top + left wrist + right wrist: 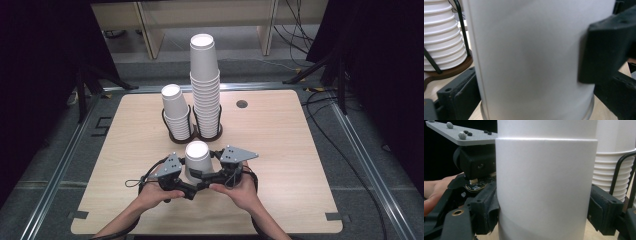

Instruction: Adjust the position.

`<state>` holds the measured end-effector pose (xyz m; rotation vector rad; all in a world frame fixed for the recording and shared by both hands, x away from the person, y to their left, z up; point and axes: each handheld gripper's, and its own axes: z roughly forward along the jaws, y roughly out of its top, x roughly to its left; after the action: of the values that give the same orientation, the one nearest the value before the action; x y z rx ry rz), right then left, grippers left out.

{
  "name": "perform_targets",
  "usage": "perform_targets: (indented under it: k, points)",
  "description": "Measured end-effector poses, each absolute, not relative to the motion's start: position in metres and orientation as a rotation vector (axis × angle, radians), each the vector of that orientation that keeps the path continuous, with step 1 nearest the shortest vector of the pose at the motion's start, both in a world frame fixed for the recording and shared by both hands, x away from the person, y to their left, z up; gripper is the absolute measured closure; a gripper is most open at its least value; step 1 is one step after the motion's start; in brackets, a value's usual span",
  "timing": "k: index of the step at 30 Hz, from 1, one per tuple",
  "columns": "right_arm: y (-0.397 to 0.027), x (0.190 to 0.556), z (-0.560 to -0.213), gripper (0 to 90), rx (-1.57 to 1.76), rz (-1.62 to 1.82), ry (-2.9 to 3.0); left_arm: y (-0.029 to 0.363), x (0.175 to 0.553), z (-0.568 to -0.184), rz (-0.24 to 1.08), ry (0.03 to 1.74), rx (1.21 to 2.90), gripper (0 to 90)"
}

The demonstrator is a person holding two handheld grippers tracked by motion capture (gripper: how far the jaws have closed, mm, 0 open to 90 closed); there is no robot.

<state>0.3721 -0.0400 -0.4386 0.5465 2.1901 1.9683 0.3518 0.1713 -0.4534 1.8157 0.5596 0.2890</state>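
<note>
High view: 2 grippers, left (186,176) and right (216,172), clamp 1 cup (198,161), possibly nested; 2 stacks (205,87) behind.

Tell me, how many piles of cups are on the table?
3: a tall stack in the right ring of the holder, a short stack in its left ring, and nested cups between both grippers near the front.

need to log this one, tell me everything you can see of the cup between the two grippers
The cup is plain white, seemingly paper, upside down with its rolled rim on the wooden table. The right gripper view shows a step line, so it may be two nested cups. It stands upright, in front of the two stacks in the black holder. The left gripper and right gripper clasp its sides.
</note>
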Motion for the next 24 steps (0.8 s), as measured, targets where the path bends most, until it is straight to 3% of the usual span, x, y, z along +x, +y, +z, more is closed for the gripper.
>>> perform_targets:
  k: [24]
  points:
    - [-0.0403, 0.3764, -0.4356, 14.2, 0.567, 1.982, 2.203, 0.1731, 0.3511, -0.4488, 0.31, 0.526, 1.817, 11.3]
